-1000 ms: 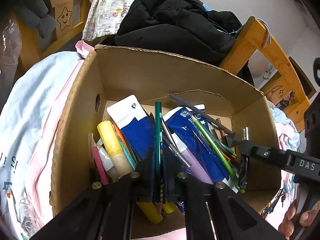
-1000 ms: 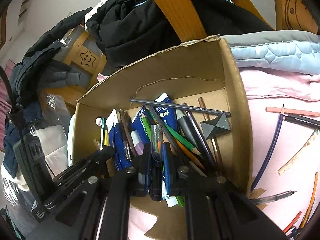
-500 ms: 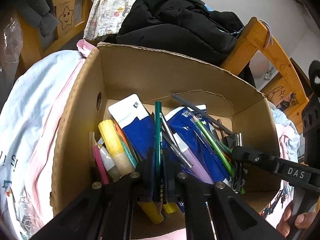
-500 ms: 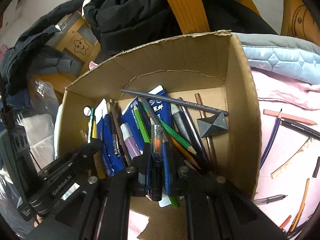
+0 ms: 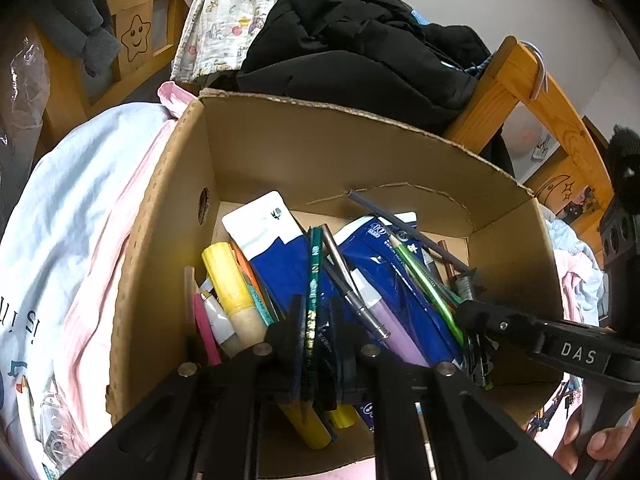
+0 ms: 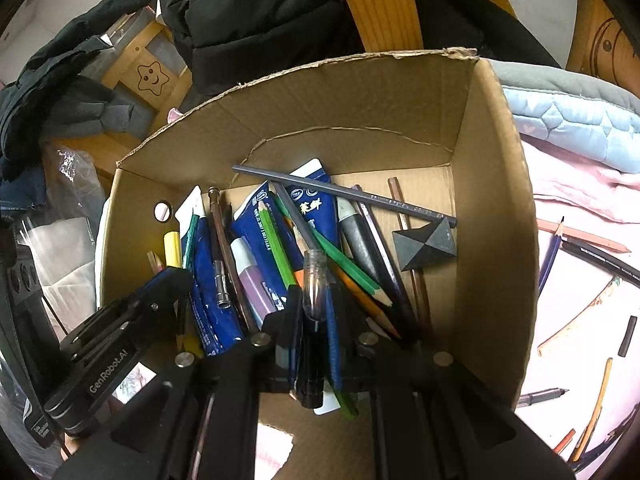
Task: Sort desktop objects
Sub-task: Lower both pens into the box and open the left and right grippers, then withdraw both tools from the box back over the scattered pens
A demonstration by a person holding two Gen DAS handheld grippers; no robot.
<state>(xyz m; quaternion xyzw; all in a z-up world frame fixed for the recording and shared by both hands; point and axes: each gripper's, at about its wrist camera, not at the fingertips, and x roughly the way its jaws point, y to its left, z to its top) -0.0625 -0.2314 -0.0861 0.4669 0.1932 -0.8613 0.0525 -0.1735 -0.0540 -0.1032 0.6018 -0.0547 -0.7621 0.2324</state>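
Black jacket (image 5: 360,52) piled on wood frame (image 5: 516,92) w/ star-face panel (image 5: 138,38), pink bedding (image 6: 576,184) beside.

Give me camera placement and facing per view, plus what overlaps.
Left wrist: on the left gripper, angled down into the cardboard box; its fingers flank a dark green pencil; the right gripper and a person's fingertips show at lower right.
Right wrist: on the right gripper, angled down into the same box; its fingers flank a clear-capped pen; the left gripper shows at lower left.
Shared: the box, the blue packets, the grey pencil.
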